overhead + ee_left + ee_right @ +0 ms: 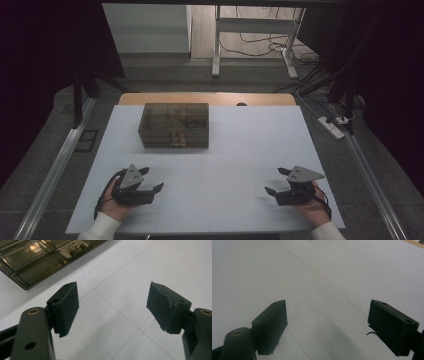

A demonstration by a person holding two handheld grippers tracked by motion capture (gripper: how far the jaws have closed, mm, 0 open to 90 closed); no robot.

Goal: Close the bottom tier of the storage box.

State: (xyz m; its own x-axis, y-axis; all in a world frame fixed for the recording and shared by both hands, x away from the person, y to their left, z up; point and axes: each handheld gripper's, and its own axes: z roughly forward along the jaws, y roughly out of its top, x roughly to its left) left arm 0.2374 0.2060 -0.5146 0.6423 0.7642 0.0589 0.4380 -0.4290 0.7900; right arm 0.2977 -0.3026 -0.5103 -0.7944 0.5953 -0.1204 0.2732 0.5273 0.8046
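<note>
Left gripper fingers spread wide, holding nothing; right gripper likewise, box well apart

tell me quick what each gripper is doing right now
left gripper: open, holding nothing, near the smoky box
right gripper: open, holding nothing

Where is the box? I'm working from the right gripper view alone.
Observer: The smoky clear box sits on the far side of the table, left of centre.
Operator: Which tool is nearer to it?
Observer: The left tool, which lies near the front edge below the box. The right tool lies far off to the right.
Operator: Is the left tool holding anything?
Observer: No, its jaws stand open over bare table.
</note>
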